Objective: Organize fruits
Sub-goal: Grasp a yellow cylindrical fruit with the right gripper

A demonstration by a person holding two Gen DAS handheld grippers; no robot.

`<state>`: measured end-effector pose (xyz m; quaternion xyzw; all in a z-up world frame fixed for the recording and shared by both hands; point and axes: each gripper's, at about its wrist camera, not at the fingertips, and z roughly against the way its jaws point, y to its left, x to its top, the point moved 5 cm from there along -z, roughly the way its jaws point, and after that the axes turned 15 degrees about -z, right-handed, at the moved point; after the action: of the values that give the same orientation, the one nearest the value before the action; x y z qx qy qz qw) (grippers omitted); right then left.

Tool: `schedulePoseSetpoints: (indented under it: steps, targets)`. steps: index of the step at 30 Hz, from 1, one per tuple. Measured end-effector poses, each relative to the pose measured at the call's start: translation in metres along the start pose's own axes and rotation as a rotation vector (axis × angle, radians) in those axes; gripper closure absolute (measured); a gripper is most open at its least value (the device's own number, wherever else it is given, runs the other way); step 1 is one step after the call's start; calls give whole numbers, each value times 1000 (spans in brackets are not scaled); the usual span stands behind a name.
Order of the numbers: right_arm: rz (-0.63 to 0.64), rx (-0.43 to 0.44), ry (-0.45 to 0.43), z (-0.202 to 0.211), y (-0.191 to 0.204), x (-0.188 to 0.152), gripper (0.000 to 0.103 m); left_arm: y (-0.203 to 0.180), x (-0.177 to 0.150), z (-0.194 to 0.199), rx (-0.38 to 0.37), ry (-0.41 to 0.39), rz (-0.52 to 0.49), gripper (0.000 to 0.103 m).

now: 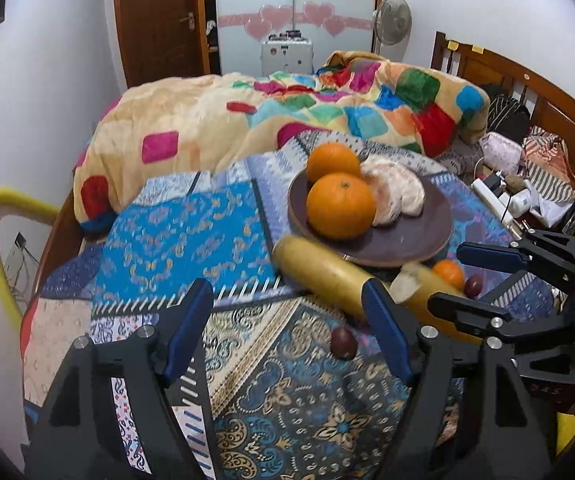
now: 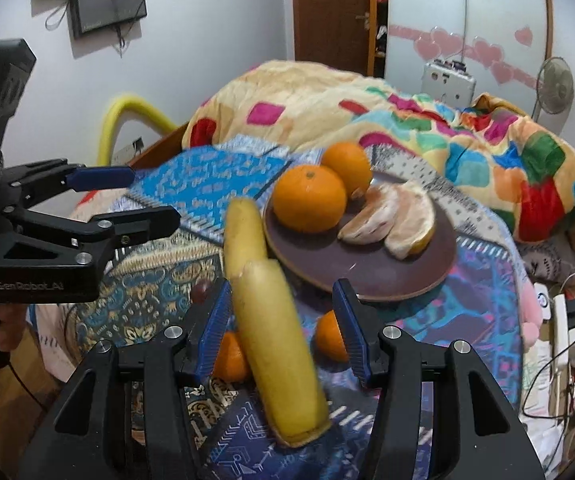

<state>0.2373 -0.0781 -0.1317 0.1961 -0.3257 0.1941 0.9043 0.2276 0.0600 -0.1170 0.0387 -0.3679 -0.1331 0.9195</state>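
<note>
Fruit on and around the brown plate, both of your grippers over the patterned bedspread.

From your left wrist: your left gripper (image 1: pixel 287 328) stands released, nothing between its blue pads, above the bedspread (image 1: pixel 191 240); a dark plum (image 1: pixel 343 343) lies just ahead, and a banana piece (image 1: pixel 323 276) rests against the plate (image 1: pixel 415 236), which carries two oranges (image 1: pixel 341 205) and peeled pomelo segments (image 1: pixel 397 192). From your right wrist: your right gripper (image 2: pixel 283 324) has its jaws apart on either side of a cut banana piece (image 2: pixel 279 352); you cannot tell whether the pads touch it. Two small mandarins (image 2: pixel 329 340) lie beneath.
</note>
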Motion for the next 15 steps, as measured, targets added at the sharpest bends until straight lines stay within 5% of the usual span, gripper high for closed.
schedulePoseSetpoints:
  steps: [7, 9, 15]
  targets:
    - [-7, 11, 49, -20, -1, -9, 55, 4, -16, -15, -2, 38, 8, 26]
    - [-14, 23, 51, -21, -2, -10, 64, 3, -18, -18, -12, 47, 11, 26]
    - [-39, 30, 16, -6, -9, -9, 67, -13, -15, -27, -44, 55, -4, 25]
